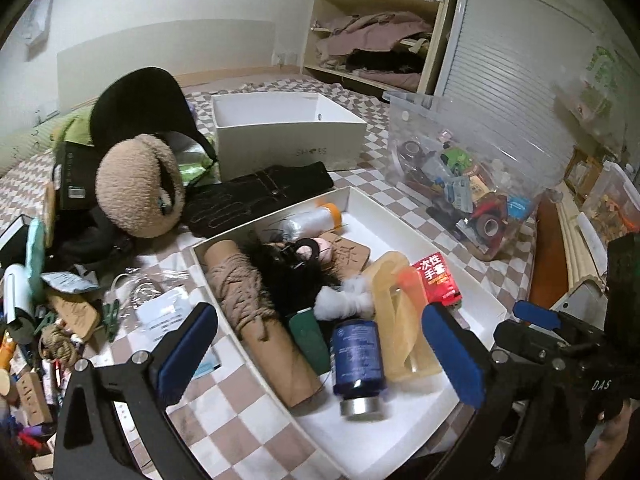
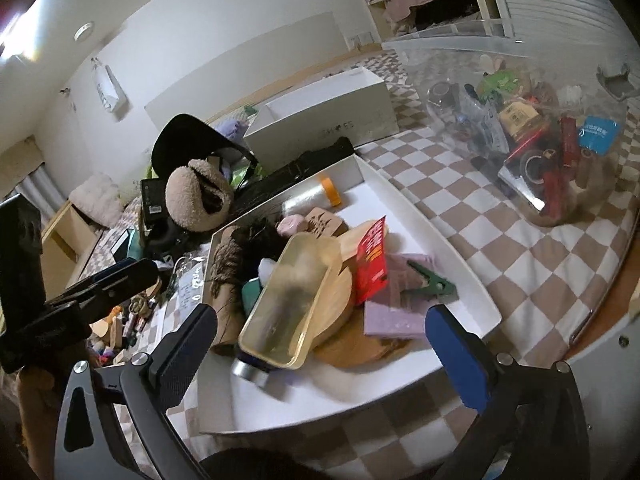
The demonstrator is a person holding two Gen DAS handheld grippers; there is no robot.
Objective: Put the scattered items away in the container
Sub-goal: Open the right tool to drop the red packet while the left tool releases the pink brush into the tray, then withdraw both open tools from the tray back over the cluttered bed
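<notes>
A shallow white tray [image 1: 404,224] [image 2: 404,216] lies on the checkered cover. It holds a rope-wrapped cardboard tube [image 1: 248,304], a blue bottle [image 1: 356,356], a translucent yellow box [image 1: 400,320] [image 2: 284,304], a red packet [image 1: 436,280] [image 2: 372,260], a green clothespin [image 2: 432,284] and a film roll [image 1: 312,220]. My left gripper [image 1: 320,352] hangs open over the tray's near end, nothing between its fingers. My right gripper [image 2: 322,354] is open too, above the tray's near edge and empty. Loose items still lie left of the tray: another clothespin [image 1: 112,316], a rope coil [image 1: 60,344], papers [image 1: 164,312].
Beige plush earmuffs [image 1: 136,188], a black cap [image 1: 140,100] and black gloves [image 1: 260,196] sit behind the tray. A white shoe box [image 1: 288,136] stands open further back. A clear plastic bin [image 1: 472,176] [image 2: 540,128] full of small things is on the right.
</notes>
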